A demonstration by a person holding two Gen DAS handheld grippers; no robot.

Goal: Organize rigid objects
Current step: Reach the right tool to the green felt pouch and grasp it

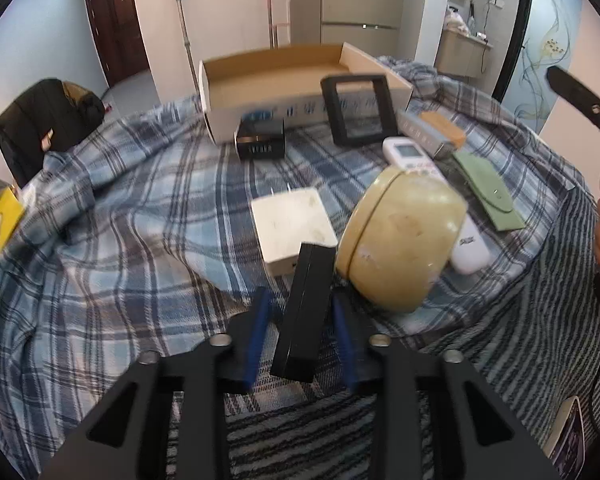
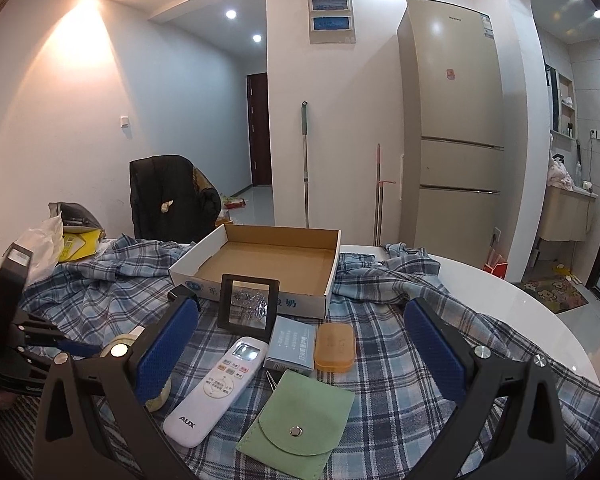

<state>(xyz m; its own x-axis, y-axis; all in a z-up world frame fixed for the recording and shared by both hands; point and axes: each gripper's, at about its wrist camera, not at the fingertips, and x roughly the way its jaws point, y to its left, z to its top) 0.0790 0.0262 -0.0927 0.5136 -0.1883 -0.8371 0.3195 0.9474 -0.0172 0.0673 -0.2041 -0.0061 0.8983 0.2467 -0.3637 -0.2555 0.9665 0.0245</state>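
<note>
Black slim box (image 1: 304,308) between the left tool (image 1: 302,332) pads (barely pinched, tilted) – could slip onto the white charger (image 1: 292,228) just ahead; right tool (image 2: 300,364) gapes empty.

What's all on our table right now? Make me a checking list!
Surface: round white table under a crumpled blue plaid cloth.
Job's things: empty cardboard tray; black frame, white remote, green pouch, orange case, grey box, cream round tin, white charger, small black box.
Clutter: plastic bag and yellow packet at the far left edge.
Grippers: left gripper jaws seem closed on a slim black box; right gripper jaws wide open, empty.
Cables: nothing seen on the table.
Surroundings: fridge, mop, chair with dark jacket.
</note>
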